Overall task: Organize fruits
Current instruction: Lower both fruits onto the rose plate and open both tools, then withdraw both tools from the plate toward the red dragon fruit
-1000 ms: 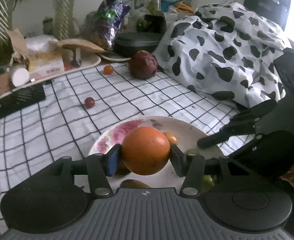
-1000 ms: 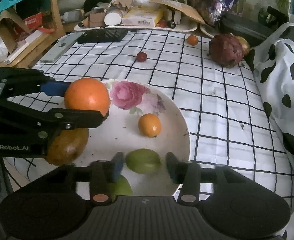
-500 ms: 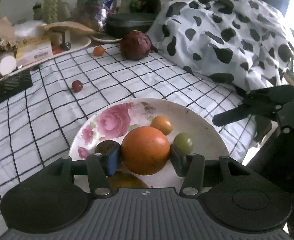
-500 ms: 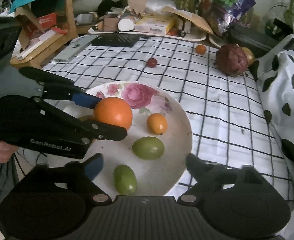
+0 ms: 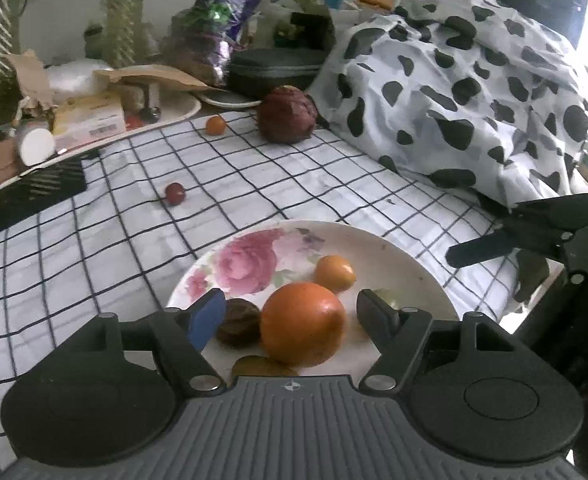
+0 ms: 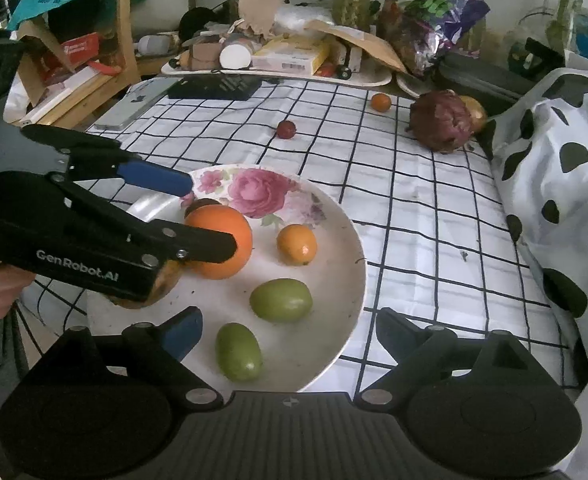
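Observation:
A large orange (image 5: pixel 301 329) (image 6: pixel 222 240) rests on the floral plate (image 5: pixel 377 245) (image 6: pixel 333 312), between the spread fingers of my left gripper (image 5: pixel 292 312) (image 6: pixel 210 216), which is open and no longer touches it. The plate also holds a small orange (image 6: pixel 297 244), two green fruits (image 6: pixel 281 300) (image 6: pixel 238 352), a dark brown fruit (image 5: pixel 238 322) and a yellow-brown fruit (image 5: pixel 264 367). My right gripper (image 6: pixel 288 330) is open and empty over the plate's near edge.
On the checked cloth lie a small red fruit (image 6: pixel 286 129), a small orange fruit (image 6: pixel 381 102) and a big purple-red fruit (image 6: pixel 441 122). A cow-print cloth (image 6: pixel 561 160) covers the right side. A cluttered tray (image 6: pixel 278 74) and a black mat (image 6: pixel 214 88) line the back.
My left gripper lowered the large orange onto the plate and opened, letting it go. My right gripper opened wide and drew back from the green fruit.

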